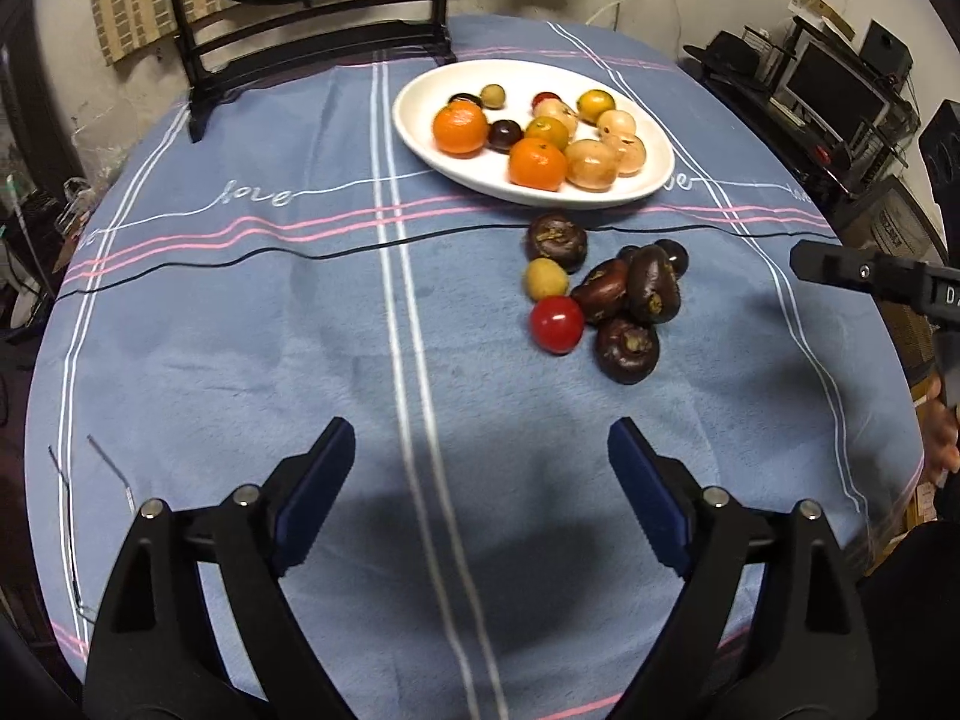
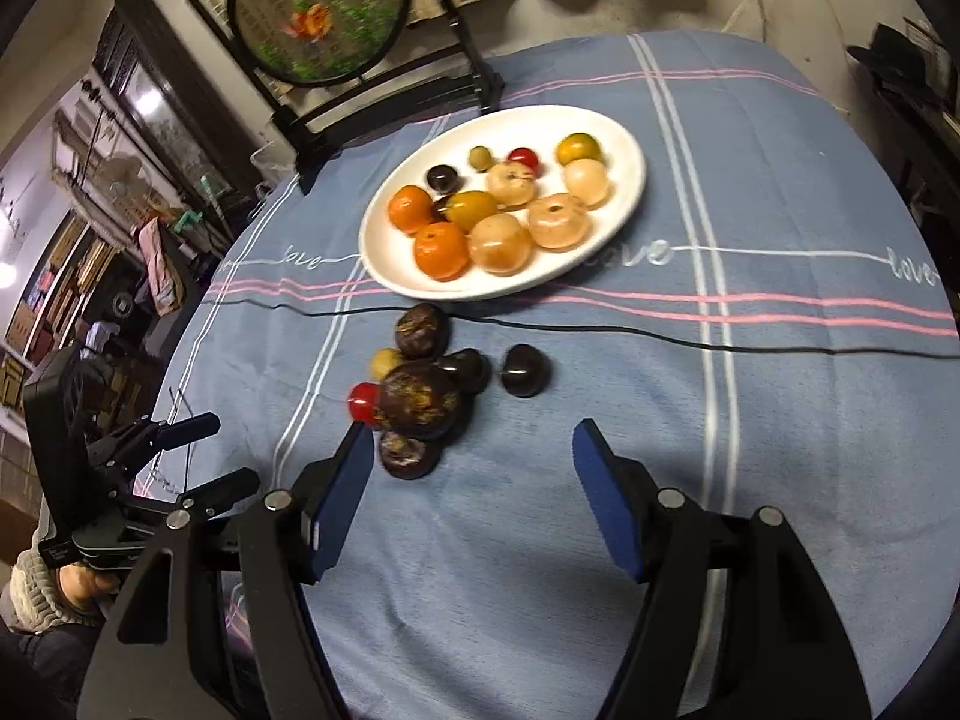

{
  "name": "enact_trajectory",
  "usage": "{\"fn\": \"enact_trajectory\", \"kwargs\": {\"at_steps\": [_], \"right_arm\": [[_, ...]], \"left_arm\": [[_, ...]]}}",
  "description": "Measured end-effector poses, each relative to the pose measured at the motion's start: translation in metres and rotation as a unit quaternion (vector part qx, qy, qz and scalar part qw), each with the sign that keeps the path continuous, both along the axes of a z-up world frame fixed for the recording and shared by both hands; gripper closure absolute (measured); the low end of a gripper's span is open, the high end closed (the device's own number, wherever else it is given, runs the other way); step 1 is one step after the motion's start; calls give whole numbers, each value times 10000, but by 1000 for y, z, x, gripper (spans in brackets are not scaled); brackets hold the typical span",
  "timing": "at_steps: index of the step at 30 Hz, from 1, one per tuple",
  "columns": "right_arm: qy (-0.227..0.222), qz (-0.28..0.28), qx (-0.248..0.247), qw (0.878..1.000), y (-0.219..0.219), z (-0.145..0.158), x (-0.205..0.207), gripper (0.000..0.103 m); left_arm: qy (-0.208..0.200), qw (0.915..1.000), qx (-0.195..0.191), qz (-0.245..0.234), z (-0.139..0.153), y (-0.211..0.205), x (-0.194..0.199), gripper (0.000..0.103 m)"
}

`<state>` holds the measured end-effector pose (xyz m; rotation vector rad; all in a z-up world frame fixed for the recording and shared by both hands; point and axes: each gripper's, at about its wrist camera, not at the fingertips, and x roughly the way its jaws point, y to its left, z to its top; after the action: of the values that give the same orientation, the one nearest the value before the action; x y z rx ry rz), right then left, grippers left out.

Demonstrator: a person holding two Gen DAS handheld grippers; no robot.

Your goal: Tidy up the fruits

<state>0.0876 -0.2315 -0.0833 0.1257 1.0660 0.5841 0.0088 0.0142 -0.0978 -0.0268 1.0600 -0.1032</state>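
Observation:
A white oval plate (image 1: 420, 138) (image 2: 624, 138) holds oranges (image 1: 460, 129), pale round fruits (image 2: 558, 221), small dark fruits and a red one. In front of it on the blue cloth lies a loose cluster: several dark purple fruits (image 1: 653, 292) (image 2: 420, 399), a yellow-green fruit (image 1: 546, 279) and a red tomato (image 1: 556, 324) (image 2: 362, 401). My left gripper (image 1: 480, 456) is open and empty, well short of the cluster. My right gripper (image 2: 474, 456) is open and empty, its left finger close beside the nearest dark fruit (image 2: 408, 455).
A round blue tablecloth (image 1: 300, 330) with white and pink stripes covers the table. A black-framed round screen (image 2: 318, 12) stands at the far edge behind the plate. A thin black cable (image 1: 240, 258) crosses the cloth. Clutter and shelves surround the table.

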Motion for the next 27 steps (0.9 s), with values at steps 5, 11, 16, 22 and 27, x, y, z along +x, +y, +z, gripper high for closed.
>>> {"fn": "enact_trajectory", "kwargs": {"at_steps": [5,11,16,22,27], "right_arm": [[-93,11,-43,9999,-2,3,-5,33],[-26,-671,105,9977,-44,1,-5,34],[114,-1140,280,9930,-79,-6,-7,34],[310,-1429,394,9885,-104,-18,-7,33],[401,-1426,355,9883,-108,-23,-6,34]], "left_arm": [[56,9997,-130,210,-1,10,3,15],[10,10000,-69,5,0,-7,15,14],[-107,9990,-24,-431,2,-37,30,14],[-143,9963,46,-852,-1,-73,54,14],[-150,9946,84,-1019,-5,-95,74,14]]}}
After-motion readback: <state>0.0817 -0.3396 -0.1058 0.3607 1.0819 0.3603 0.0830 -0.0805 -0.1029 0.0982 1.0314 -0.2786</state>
